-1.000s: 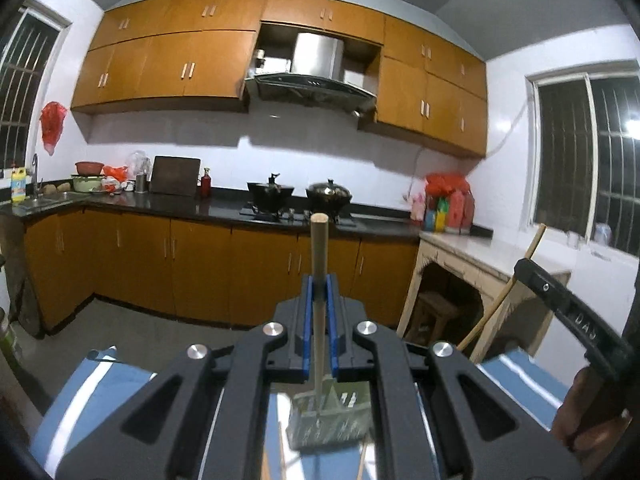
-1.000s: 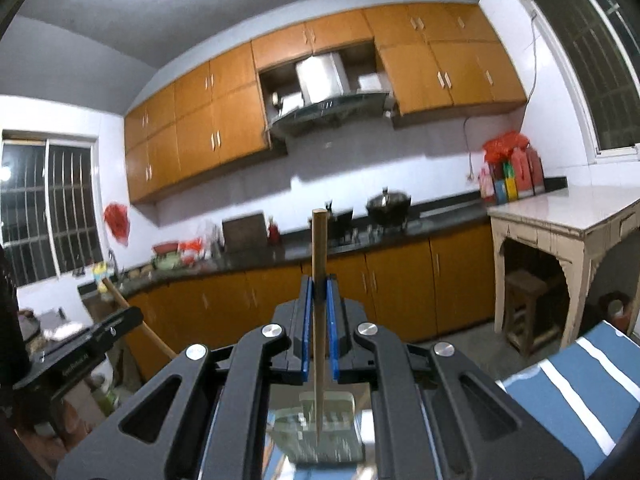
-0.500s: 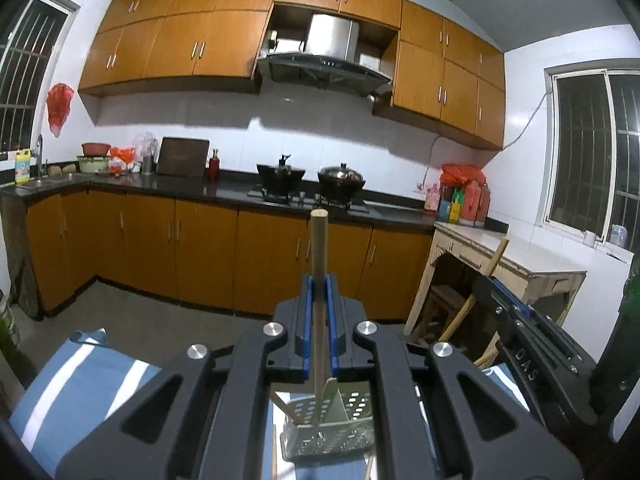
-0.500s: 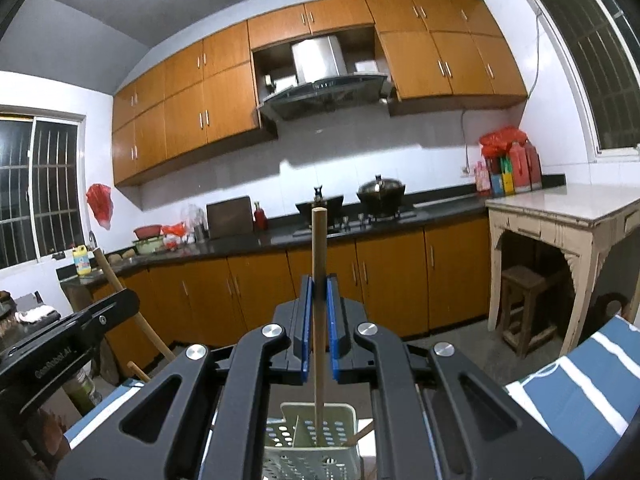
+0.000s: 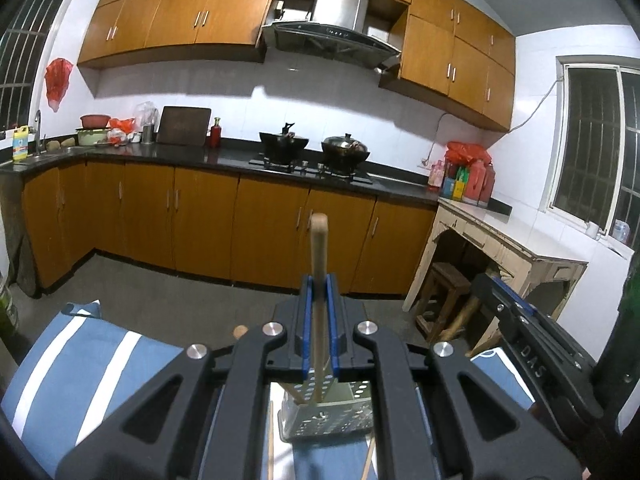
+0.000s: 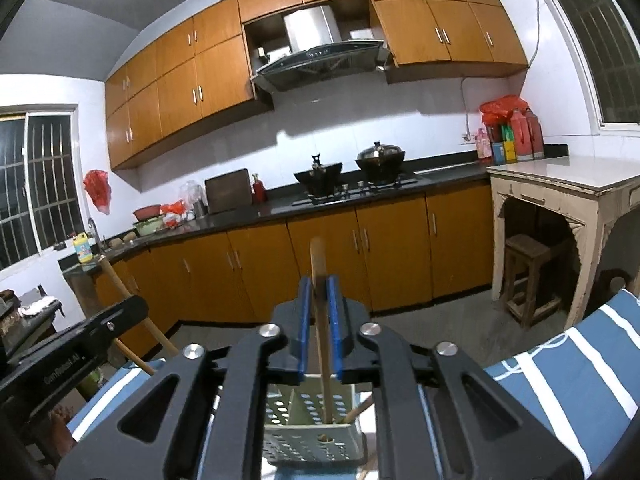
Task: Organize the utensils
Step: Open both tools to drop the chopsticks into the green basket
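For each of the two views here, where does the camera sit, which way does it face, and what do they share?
Left wrist: behind the left gripper, facing the stove counter, pads shut on a wooden stick; right gripper at right.
Right wrist: behind the right gripper, same direction, clamping its own wooden utensil; left gripper at left.
Shared: perforated pale-green utensil basket, blue striped cloth.

Kitchen background. Orange wall cabinets (image 5: 180, 12) above; base cabinets (image 5: 200, 220) below dark worktop (image 5: 224, 156). Range hood (image 5: 332, 36) over hob; two black pots (image 5: 346, 150) on burners. Chopping board (image 5: 184, 125) leaning on wall, red bottle (image 5: 216, 133) just beside. Red bag (image 5: 58, 80) hanging near barred window (image 5: 24, 40). Wooden stool (image 6: 528, 276) under pale side table (image 6: 560, 184). Blue striped cloth (image 5: 92, 356) in foreground.
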A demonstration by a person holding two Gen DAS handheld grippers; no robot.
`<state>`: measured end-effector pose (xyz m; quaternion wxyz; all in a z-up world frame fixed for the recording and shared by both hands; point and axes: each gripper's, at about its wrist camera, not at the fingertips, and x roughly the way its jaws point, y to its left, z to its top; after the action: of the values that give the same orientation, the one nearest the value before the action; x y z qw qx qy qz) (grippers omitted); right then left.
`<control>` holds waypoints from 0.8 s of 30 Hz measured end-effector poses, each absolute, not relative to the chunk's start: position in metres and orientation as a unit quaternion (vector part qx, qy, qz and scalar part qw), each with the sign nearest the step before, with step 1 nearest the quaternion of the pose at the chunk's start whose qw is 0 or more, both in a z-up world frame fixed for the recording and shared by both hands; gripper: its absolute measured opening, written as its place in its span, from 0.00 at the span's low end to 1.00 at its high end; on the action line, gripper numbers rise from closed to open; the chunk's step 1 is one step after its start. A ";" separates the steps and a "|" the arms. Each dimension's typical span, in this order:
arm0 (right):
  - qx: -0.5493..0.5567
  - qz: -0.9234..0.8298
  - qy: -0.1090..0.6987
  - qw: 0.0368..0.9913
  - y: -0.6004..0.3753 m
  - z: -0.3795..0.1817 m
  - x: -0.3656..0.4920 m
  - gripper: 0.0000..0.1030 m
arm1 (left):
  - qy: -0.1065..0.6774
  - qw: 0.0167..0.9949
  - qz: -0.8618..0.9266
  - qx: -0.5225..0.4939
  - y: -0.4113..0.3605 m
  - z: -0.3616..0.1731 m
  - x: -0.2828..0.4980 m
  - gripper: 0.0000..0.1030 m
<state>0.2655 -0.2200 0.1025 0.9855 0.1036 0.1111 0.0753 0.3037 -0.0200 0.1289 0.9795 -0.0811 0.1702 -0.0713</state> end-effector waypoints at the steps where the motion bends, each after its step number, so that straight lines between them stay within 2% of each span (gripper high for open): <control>1: 0.103 0.072 0.110 0.986 -0.221 0.103 0.264 0.33 | 0.172 0.979 -0.069 -0.081 -0.019 0.128 0.303 0.10; 2: 0.103 0.068 0.109 0.986 -0.223 0.104 0.261 0.35 | 0.173 0.979 -0.068 -0.081 -0.018 0.128 0.303 0.11; 16: 0.098 0.047 0.115 0.987 -0.247 0.107 0.206 0.36 | 0.163 0.982 -0.053 -0.078 0.005 0.138 0.252 0.25; 20: 0.096 0.034 0.138 0.985 -0.259 0.086 0.187 0.40 | 0.166 0.982 -0.047 -0.075 0.018 0.127 0.222 0.31; 24: 0.095 0.025 0.210 0.973 -0.264 0.040 0.184 0.40 | 0.192 0.979 -0.036 -0.060 0.027 0.094 0.199 0.36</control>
<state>0.1841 -0.2636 0.0397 0.9728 0.0945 0.2101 0.0248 0.1992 0.0272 0.0941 0.9789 -0.0605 0.1919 -0.0361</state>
